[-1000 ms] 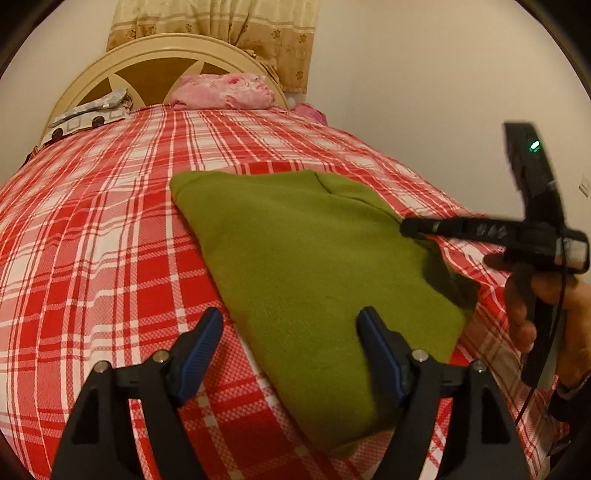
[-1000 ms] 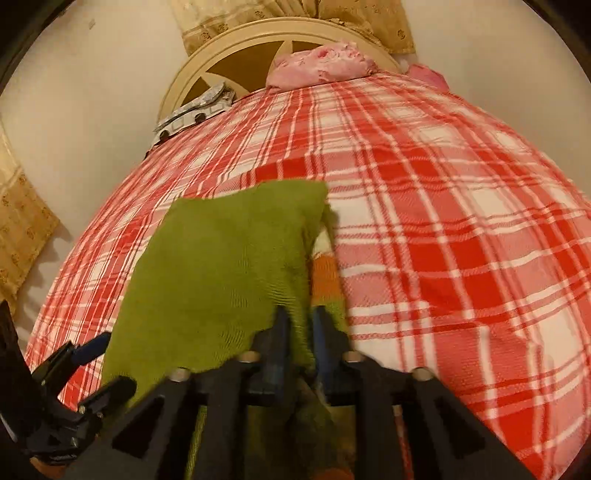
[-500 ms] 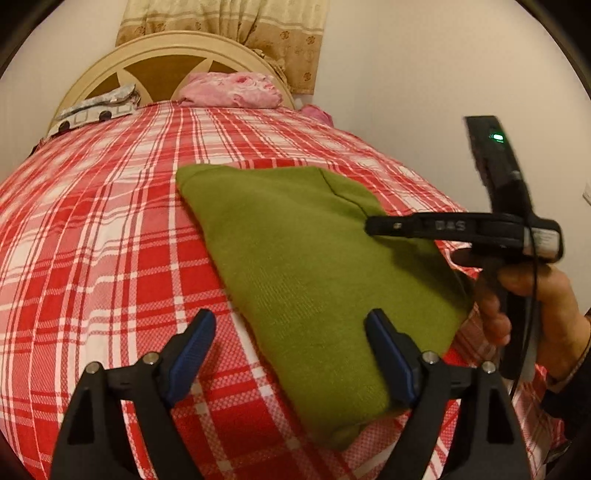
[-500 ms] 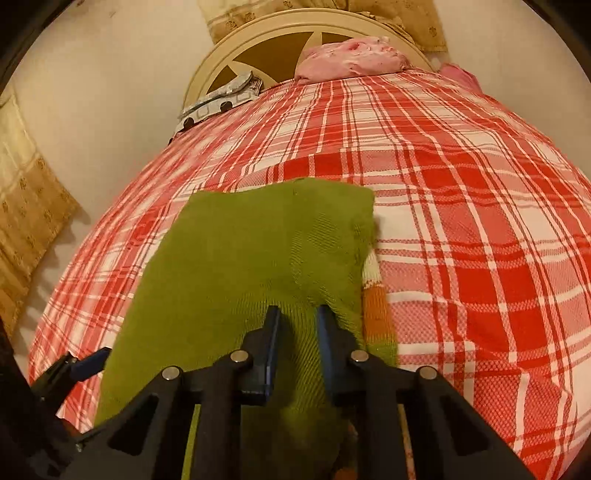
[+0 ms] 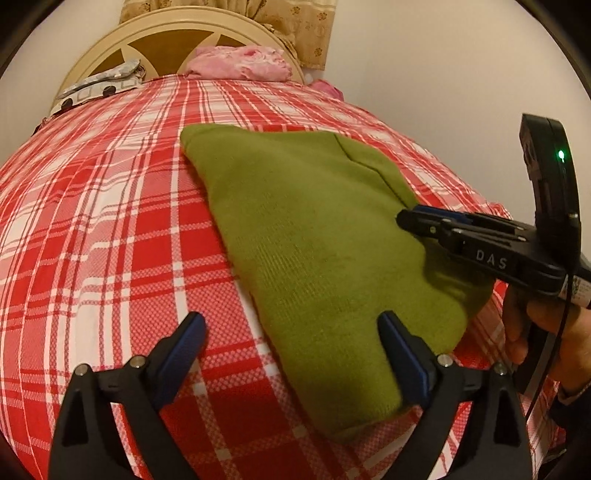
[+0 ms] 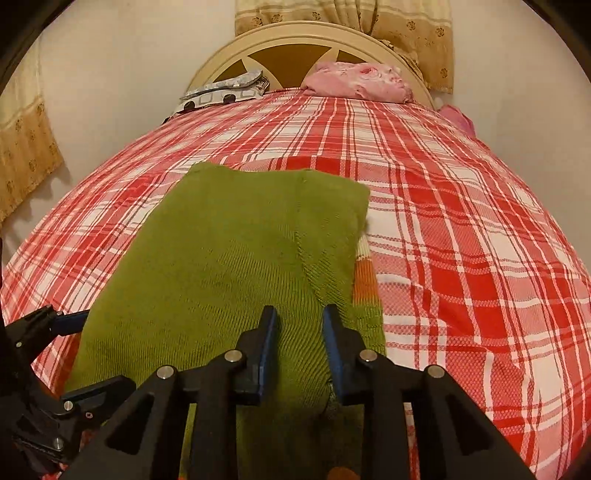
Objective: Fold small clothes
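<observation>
A small olive-green knitted garment point(image 5: 314, 236) lies folded flat on the red-and-white plaid bedspread point(image 5: 110, 229). It also shows in the right wrist view point(image 6: 221, 266), with a striped orange edge point(image 6: 364, 284) peeking out on its right side. My left gripper point(image 5: 291, 332) is open wide, hovering over the garment's near left corner. My right gripper point(image 6: 299, 328) stands partly open over the garment's near right part, with nothing between its pads. It also shows from the side in the left wrist view point(image 5: 424, 221).
A cream headboard point(image 6: 295, 48) stands at the far end with a pink pillow point(image 6: 358, 81) and a grey patterned pillow point(image 6: 221, 92). Beige curtains point(image 6: 369, 18) hang behind. White walls flank the bed.
My right gripper has opened and let go of the green fold, which now lies flat. Both grippers have moved forward over the garment. The left gripper stays open.
</observation>
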A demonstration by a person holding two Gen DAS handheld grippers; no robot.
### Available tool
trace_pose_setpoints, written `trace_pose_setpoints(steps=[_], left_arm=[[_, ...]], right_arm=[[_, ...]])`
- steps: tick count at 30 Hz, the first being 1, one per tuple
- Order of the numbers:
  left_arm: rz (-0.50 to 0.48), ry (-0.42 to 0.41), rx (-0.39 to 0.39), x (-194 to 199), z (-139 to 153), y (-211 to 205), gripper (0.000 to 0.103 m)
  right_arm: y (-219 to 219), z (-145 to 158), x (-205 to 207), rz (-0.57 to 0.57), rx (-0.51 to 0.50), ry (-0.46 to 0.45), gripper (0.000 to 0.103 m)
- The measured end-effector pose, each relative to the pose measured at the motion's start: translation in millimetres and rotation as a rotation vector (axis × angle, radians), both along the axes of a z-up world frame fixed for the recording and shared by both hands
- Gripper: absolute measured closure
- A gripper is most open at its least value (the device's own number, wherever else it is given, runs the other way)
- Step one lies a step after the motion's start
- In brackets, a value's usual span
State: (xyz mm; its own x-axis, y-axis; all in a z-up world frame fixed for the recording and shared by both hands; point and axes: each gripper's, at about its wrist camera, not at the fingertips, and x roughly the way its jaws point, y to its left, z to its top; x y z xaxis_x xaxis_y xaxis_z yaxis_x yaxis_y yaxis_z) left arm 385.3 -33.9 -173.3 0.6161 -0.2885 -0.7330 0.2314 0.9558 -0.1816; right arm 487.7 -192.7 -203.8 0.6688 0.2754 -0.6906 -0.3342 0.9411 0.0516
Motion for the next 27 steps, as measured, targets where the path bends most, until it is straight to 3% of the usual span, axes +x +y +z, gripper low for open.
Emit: trace_pose_setpoints(steps=[5, 13, 16, 18, 21, 23, 27], left_arm=[[0.013, -0.012, -0.002, -5, 6, 3, 0.002], [0.019, -0.102, 0.000, -8, 37, 6, 0.002], [0.031, -0.137, 0.049, 6, 43, 5, 0.002], [0.051, -0.149, 0.090, 20, 45, 7, 0.002], [0.099, -0.153, 0.103, 43, 48, 13, 0.002], [0.109, -0.130, 0.114, 56, 44, 15, 0.002], [0.103, -0.106, 0.115, 66, 30, 15, 0.002]], right_arm=[[-3, 1, -3, 0.028, 0.018, 0.001, 0.075], [-2, 10, 3, 0.041, -0.001, 0.021, 0.075], [-5, 30, 5, 0.009, 0.060, -0.012, 0.075], [4, 39, 13, 0.033, 0.043, -0.023, 0.075], [18, 37, 32, 0.040, -0.032, -0.010, 0.075], [19, 29, 48, -0.016, -0.081, 0.022, 0.075], [10, 14, 65, -0.035, -0.029, 0.078, 0.075]])
